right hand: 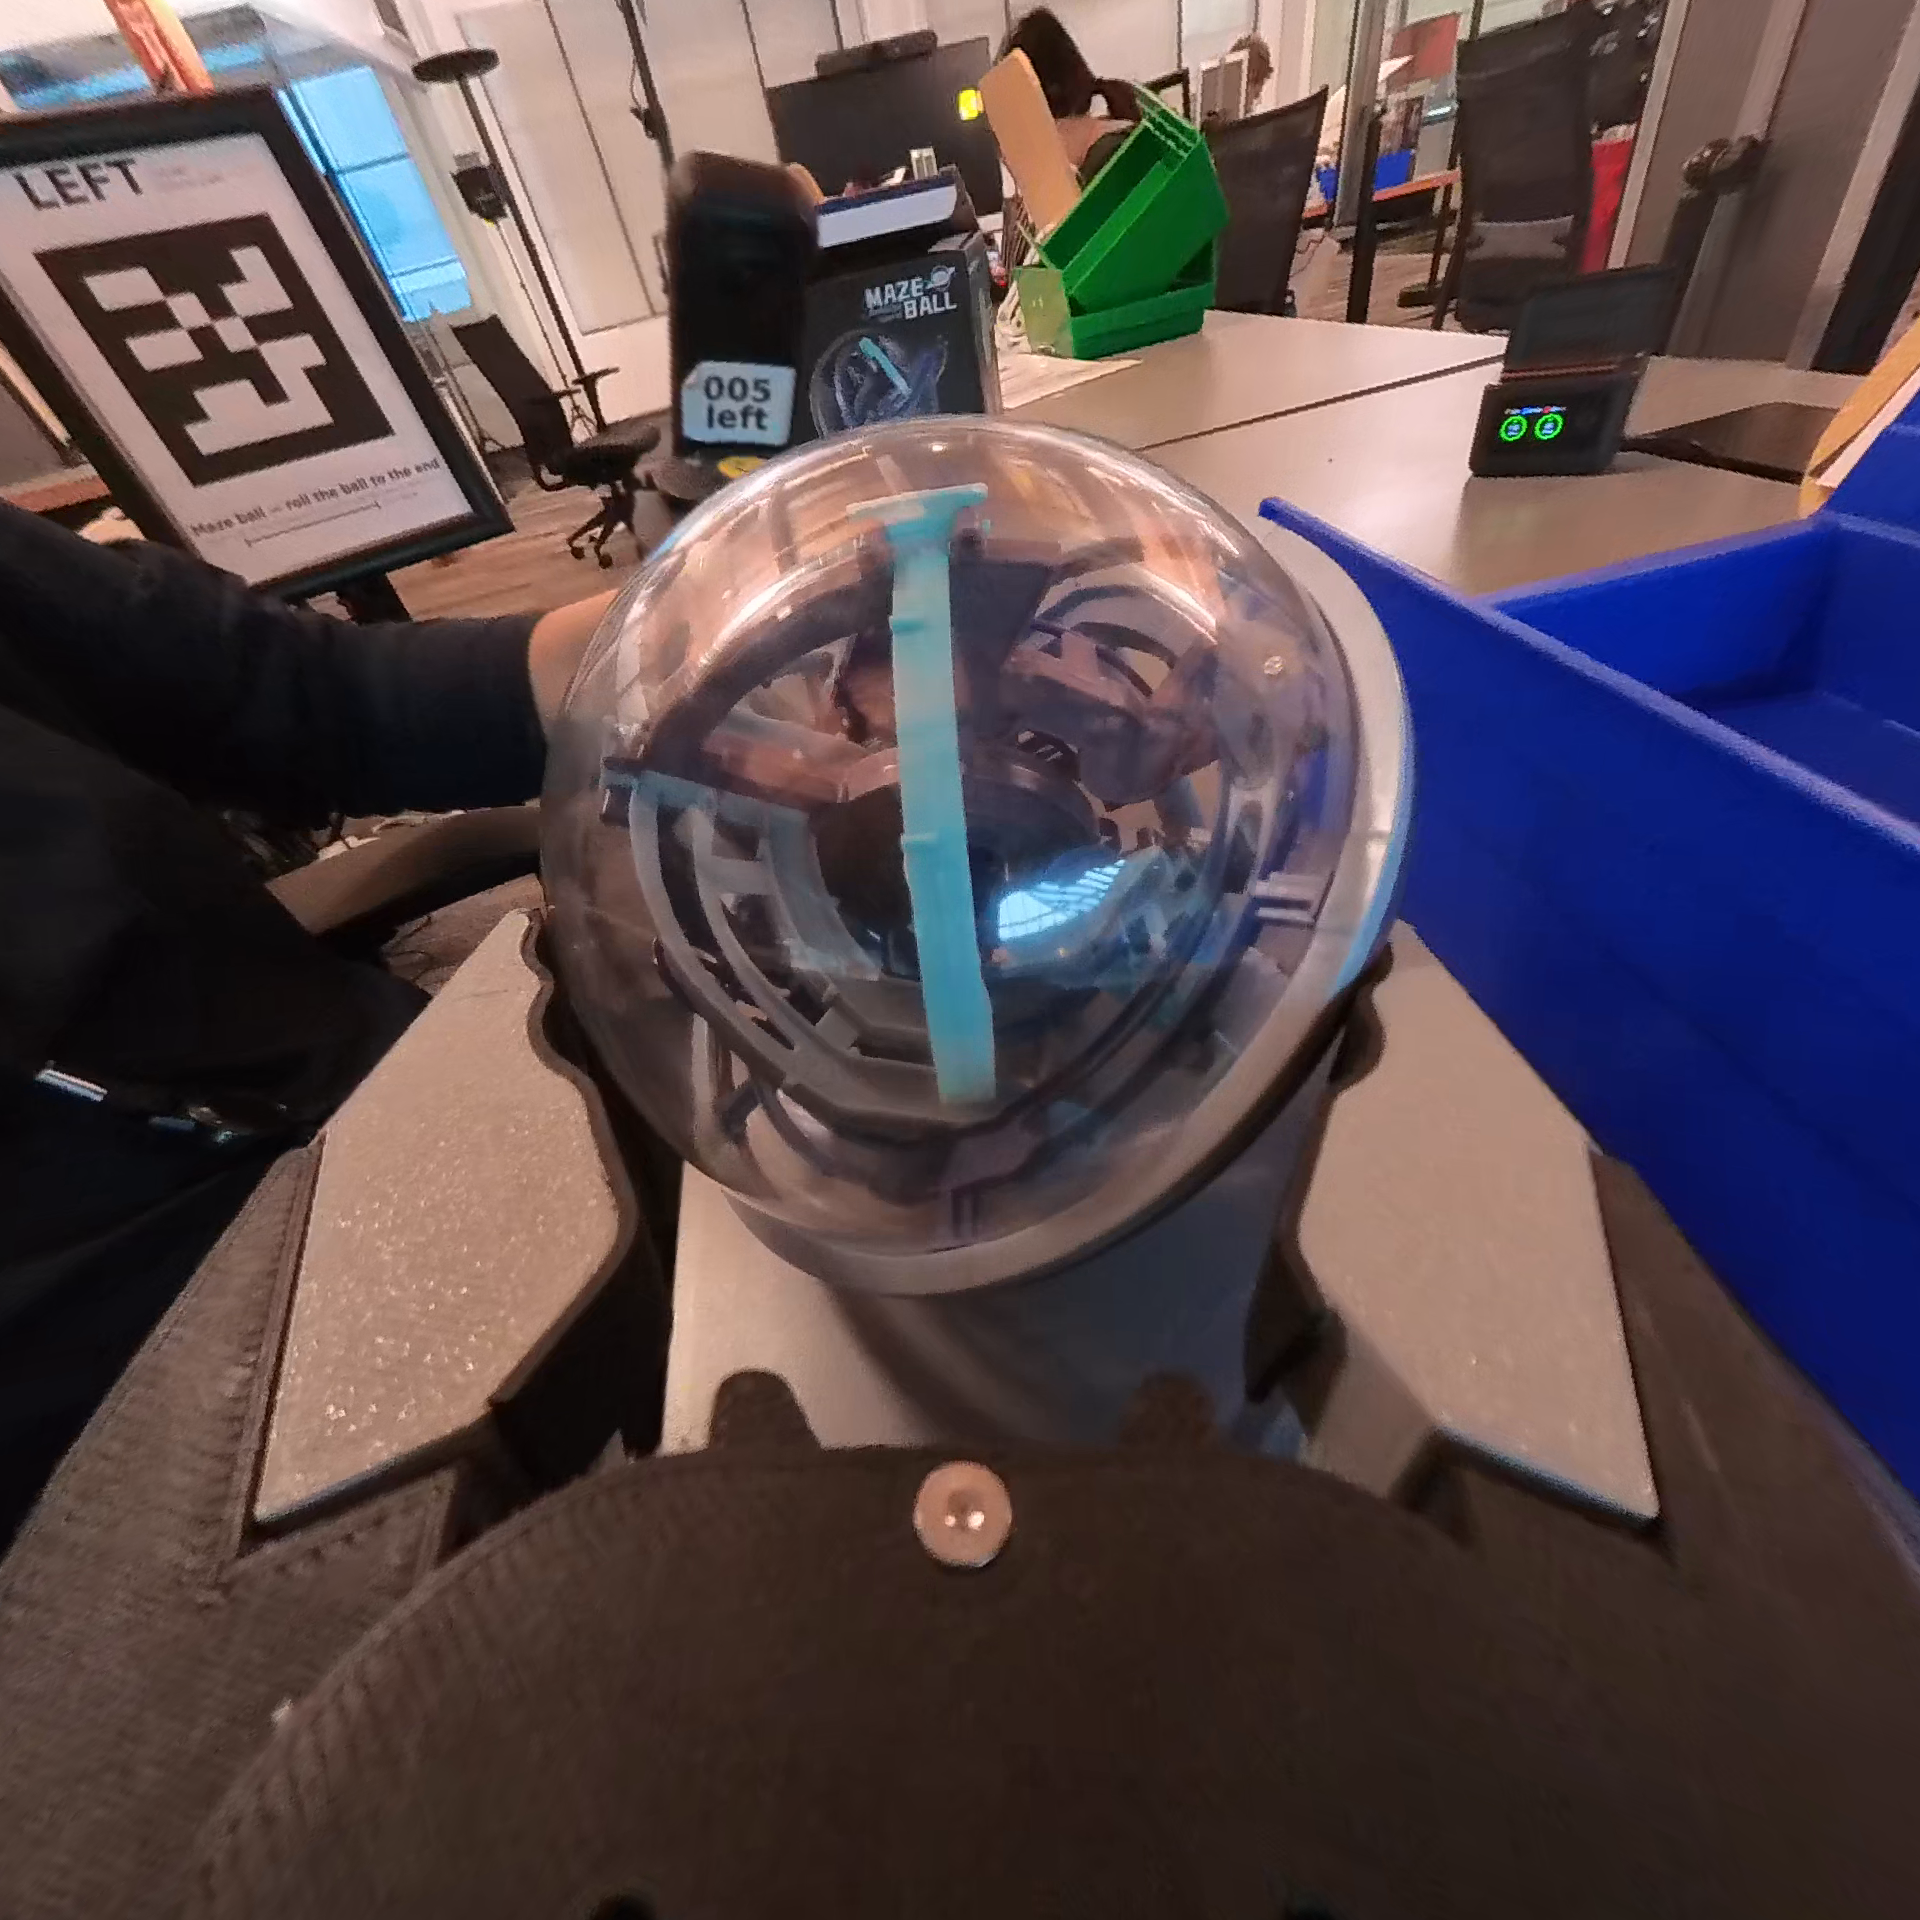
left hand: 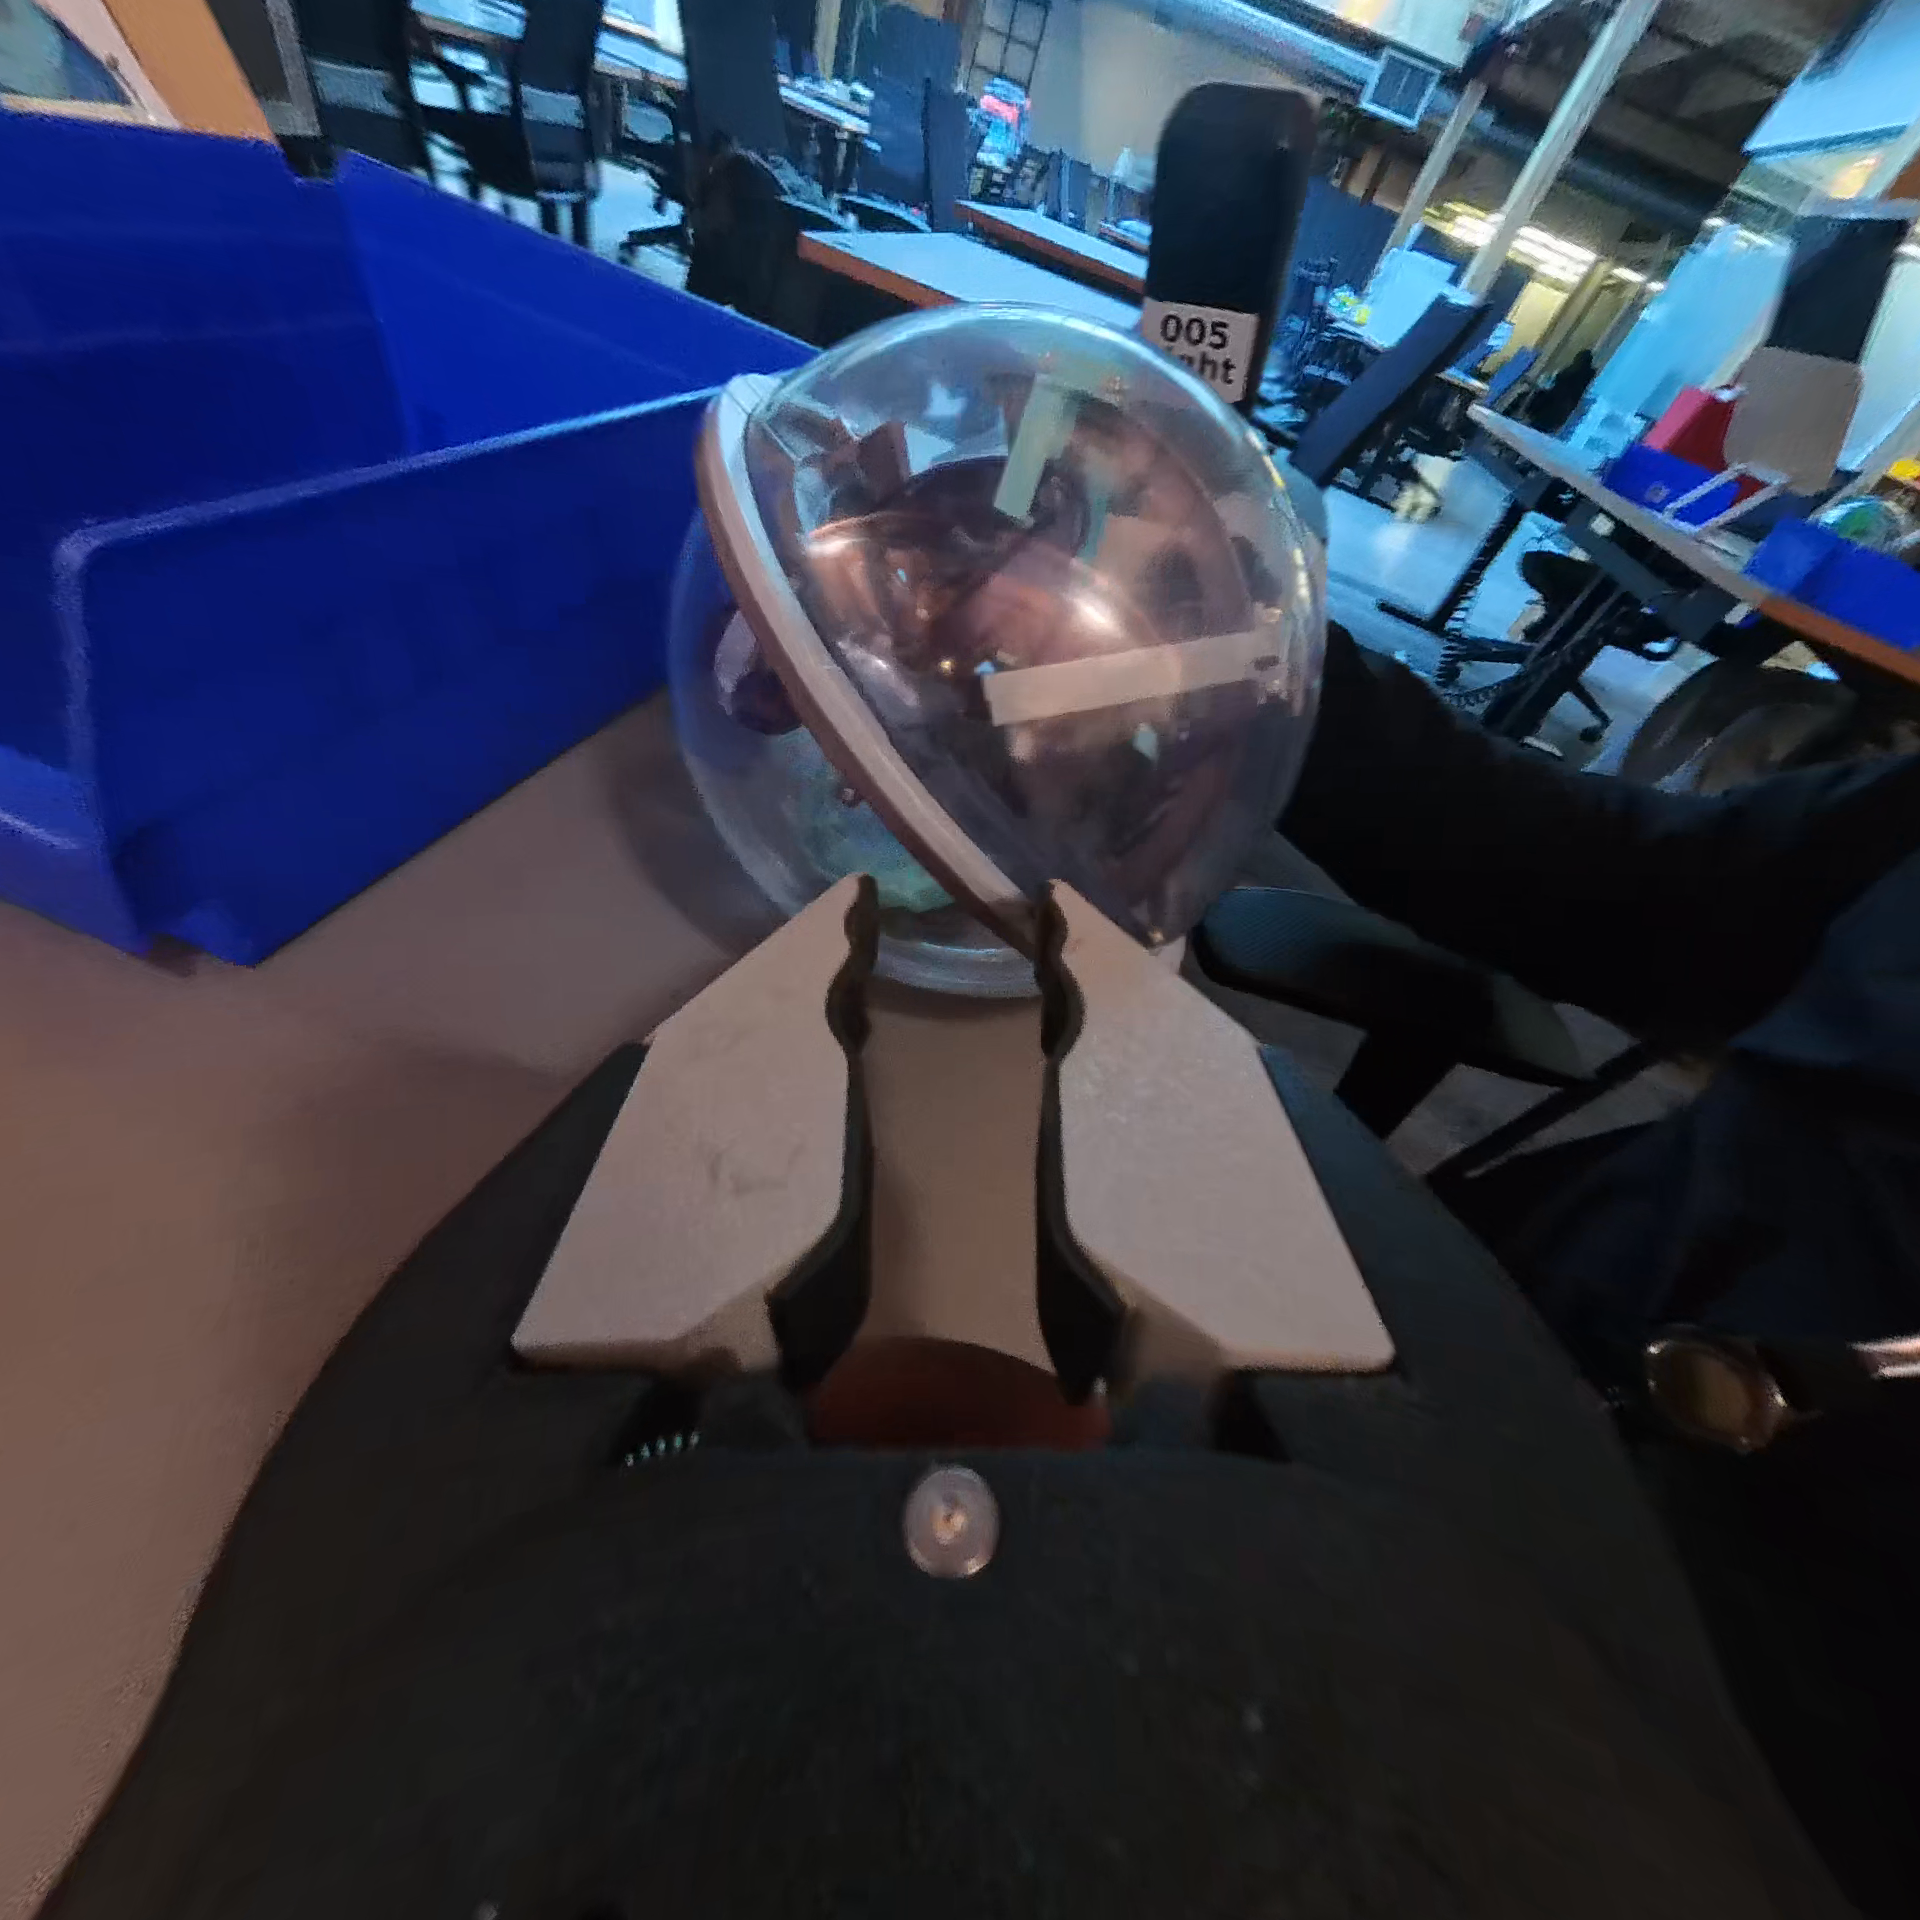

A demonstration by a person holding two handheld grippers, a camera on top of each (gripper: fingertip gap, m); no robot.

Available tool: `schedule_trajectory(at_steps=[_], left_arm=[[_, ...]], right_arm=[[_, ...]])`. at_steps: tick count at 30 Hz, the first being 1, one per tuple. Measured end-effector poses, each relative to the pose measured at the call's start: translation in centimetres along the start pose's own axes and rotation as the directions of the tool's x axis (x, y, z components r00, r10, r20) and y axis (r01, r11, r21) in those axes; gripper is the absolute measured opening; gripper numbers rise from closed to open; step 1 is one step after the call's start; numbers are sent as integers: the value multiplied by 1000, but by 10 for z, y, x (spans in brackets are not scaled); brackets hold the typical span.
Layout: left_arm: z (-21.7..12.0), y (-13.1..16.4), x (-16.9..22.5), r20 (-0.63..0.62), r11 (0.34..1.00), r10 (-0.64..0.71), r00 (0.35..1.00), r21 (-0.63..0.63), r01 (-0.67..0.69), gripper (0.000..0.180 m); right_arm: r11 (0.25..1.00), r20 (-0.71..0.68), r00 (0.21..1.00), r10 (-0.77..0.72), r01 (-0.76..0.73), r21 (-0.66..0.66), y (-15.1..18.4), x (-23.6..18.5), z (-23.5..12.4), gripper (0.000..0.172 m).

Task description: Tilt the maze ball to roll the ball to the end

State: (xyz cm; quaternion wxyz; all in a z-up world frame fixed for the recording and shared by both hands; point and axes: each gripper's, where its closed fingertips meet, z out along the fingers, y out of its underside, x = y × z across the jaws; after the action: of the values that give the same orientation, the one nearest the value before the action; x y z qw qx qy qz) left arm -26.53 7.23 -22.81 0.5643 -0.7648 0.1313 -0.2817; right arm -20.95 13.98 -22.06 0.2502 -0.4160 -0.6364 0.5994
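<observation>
The maze ball (right hand: 966, 862) is a clear sphere with a grey rim, brown and grey tracks and a turquoise strip inside. It sits tilted between my right gripper's (right hand: 956, 966) wide-spread fingers (right hand: 499, 1039), and both pads press its sides. In the left wrist view the ball (left hand: 997, 644) is just ahead of my left gripper (left hand: 956, 914). Its jaws stand narrow with a gap. The grey rim (left hand: 831, 707) runs down to the right fingertip (left hand: 1055, 935), and the left pad is apart from it. I cannot make out the small ball inside.
A blue bin (left hand: 312, 623) stands on the table (left hand: 312, 1143) beside the ball, and also shows in the right wrist view (right hand: 1662, 831). A framed sign (right hand: 229, 332), the maze ball's box (right hand: 904, 332), green bins (right hand: 1132, 239) and a small screen device (right hand: 1558, 416) stand farther off. Dark sleeves (left hand: 1558, 831) reach in.
</observation>
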Motion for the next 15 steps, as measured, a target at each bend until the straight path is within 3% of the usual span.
schedule_trajectory(at_steps=[3, 9, 12, 15], left_arm=[[2, -2, -7, -18, 1000, -23, 1000, 8, 23, 25], [2, 12, -15, -43, 991, -30, 999, -129, 24, 58], [7, 5, -9, -101, 997, -21, 995, -74, 14, 42], [13, 0, -7, -130, 999, 7, 992, -52, -14, 73]], right_arm=[[1000, -17, 1000, 10, -9, 4, -1, 6, -1, 142], [1000, -3, 1000, 27, -27, 3, -1, 7, 0, 141], [999, -6, 999, 39, -39, 2, 0, 9, -1, 141], [998, 8, 998, 64, -64, -25, 3, 9, 0, 142]])
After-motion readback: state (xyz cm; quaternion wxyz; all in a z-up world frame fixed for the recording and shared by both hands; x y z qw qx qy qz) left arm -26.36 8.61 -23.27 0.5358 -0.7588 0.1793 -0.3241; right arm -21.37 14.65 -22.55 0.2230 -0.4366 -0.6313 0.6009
